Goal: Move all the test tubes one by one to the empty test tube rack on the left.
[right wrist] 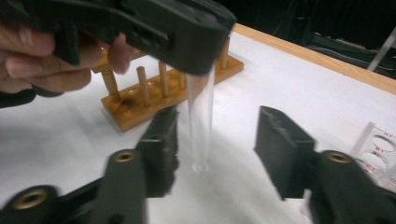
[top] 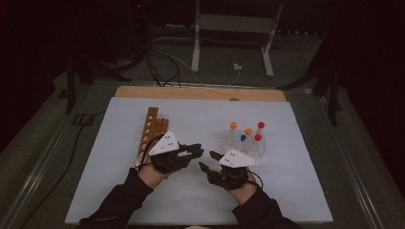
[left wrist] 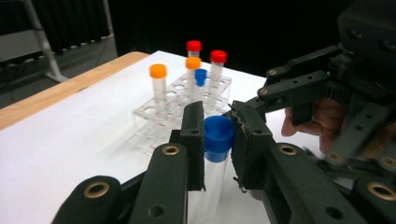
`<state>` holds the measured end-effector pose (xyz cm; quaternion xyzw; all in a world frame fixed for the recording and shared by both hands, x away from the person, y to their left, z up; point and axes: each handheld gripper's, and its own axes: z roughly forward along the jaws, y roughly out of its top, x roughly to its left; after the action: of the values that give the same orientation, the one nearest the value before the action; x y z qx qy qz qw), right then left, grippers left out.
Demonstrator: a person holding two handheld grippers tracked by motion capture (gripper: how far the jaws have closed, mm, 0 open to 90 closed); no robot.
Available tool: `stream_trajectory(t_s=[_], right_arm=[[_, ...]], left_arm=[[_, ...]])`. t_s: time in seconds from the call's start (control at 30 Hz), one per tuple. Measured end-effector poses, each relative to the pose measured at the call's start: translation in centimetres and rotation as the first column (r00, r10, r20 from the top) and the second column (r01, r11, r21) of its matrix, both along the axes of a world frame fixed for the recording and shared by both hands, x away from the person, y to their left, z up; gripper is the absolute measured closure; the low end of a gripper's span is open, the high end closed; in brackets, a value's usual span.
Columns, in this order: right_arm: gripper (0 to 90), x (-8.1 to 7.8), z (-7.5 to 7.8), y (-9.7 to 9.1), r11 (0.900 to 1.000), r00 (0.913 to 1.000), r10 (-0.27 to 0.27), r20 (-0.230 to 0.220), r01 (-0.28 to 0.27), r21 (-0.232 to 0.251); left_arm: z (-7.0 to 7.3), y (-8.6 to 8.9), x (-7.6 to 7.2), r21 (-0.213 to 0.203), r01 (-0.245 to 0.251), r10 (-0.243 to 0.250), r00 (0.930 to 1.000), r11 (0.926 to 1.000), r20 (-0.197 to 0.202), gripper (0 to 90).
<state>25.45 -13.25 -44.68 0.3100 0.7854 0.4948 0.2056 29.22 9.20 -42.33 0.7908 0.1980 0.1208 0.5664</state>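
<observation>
We're looking along our right gripper [right wrist: 215, 149], jaws spread wide with a clear test tube [right wrist: 201, 116] hanging upright between them, touching neither. The left gripper [right wrist: 154, 28] up top holds that tube, a hand [right wrist: 32, 56] wrapped around it. Behind sits a wooden peg rack [right wrist: 159, 95] on the white tabletop [right wrist: 299, 88].

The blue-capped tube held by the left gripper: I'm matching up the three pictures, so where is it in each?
High view: hidden between the left gripper jaws, centre of the table; too small to make out.
Left gripper view: blue-capped tube upright at bottom centre, jaws clamped just below its cap.
Right gripper view: clear body hanging at centre, cap hidden.
Shared landmark: the wooden rack.
</observation>
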Motion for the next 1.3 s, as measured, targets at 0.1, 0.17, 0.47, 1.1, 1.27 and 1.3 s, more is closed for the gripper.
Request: stream_trajectory(t_s=[0.1, 0.17, 0.47, 1.1, 1.27, 1.3], right_arm=[[33.8, 0.2, 0.0, 0.0, 0.9996, 0.9997, 0.026, 0.005, -0.026, -0.008], [30.2, 0.2, 0.0, -0.1, 0.9995, 0.9995, 0.032, -0.001, -0.032, 0.004], [15.8, 0.5, 0.3, -0.6, 0.9989, 0.999, 0.041, -0.014, -0.041, 0.024], [0.0, -0.1, 0.4, -0.6, 0.9931, 0.9934, 0.115, -0.007, -0.114, 0.025], [0.0, 0.0, 0.4, -0.8, 0.9926, 0.9933, 0.115, -0.004, -0.115, 0.039], [0.0, 0.0, 0.4, -0.8, 0.9929, 0.9937, 0.112, -0.004, -0.111, 0.041]], left_arm=[[0.4, 0.5, 0.3, 0.001, -0.015, 0.015, 0.9999, 0.9999, -0.007, 77.3], [0.8, 1.0, 0.5, 0.009, -0.028, 0.028, 0.9996, 0.9996, -0.002, 77.3], [2.2, 2.7, 1.4, 0.026, -0.062, 0.061, 0.998, 0.9977, 0.018, 77.2], [5.6, 8.7, 5.0, 0.03, -0.27, 0.267, 0.9612, 0.9624, 0.067, 77.2], [5.8, 9.9, 6.5, 0.031, -0.32, 0.317, 0.946, 0.947, 0.065, 77.2], [5.8, 10.1, 6.8, 0.026, -0.329, 0.327, 0.9428, 0.9439, 0.064, 77.2]])
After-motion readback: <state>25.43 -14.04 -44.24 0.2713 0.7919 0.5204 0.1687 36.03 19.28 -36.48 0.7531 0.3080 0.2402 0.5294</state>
